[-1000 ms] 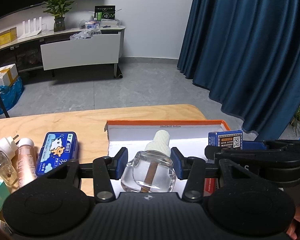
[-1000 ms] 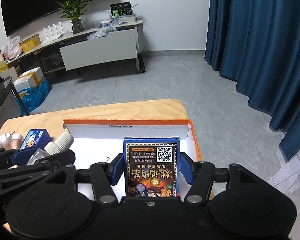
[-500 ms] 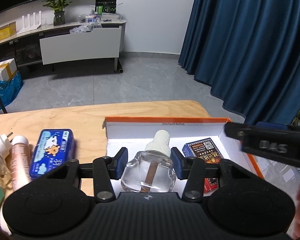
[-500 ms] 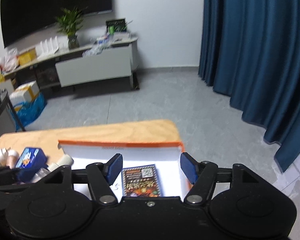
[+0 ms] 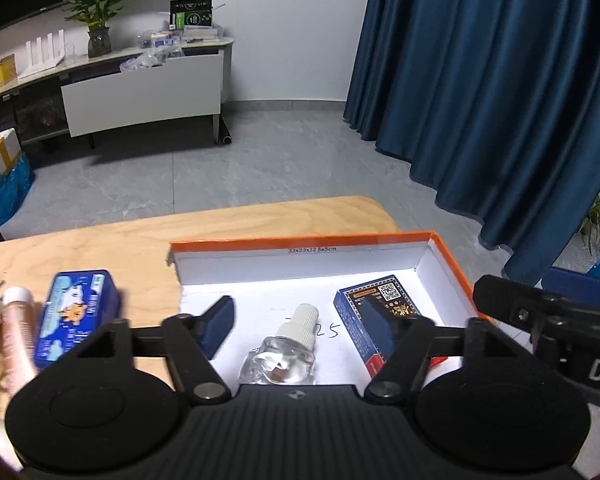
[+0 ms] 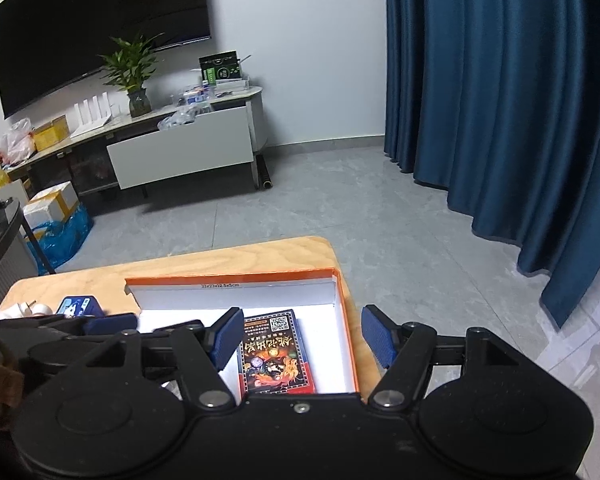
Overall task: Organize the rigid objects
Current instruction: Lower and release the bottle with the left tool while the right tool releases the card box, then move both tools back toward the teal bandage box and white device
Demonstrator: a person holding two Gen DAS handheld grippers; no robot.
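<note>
Both claws gape wide and empty: left claw (image 5: 300, 322) above the bottle (image 5: 283, 354), right claw (image 6: 300, 336) above the card box (image 6: 276, 354), both lying in the tray (image 5: 300, 242).

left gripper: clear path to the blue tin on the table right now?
Probably yes. The left gripper is open and holds nothing, and the blue tin lies uncovered on the table, left of the orange box, with only the pink tube beside it.

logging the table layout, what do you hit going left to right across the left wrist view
pink tube → blue tin → clear bottle → card box → orange box wall
</note>
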